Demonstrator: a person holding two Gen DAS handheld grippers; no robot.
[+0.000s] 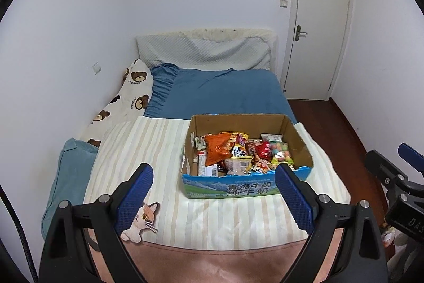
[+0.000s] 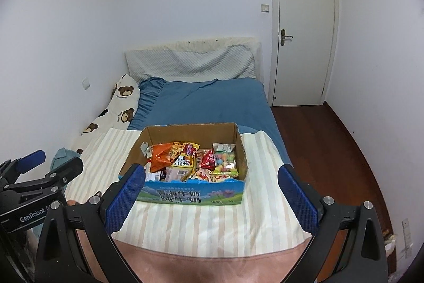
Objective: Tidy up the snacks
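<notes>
2 grippers hover above the foot of the bed [image 1: 225, 94], the left gripper [image 1: 214, 184] and the right gripper [image 2: 211, 186] both with jaws spread wide and nothing between them. Well ahead of both, a cardboard box [image 2: 239, 145] sits on the striped cloth [image 1: 148, 145], and the snacks [image 1: 238, 154] lie piled inside it, an orange bag [image 2: 161, 157] on top at the left.
</notes>
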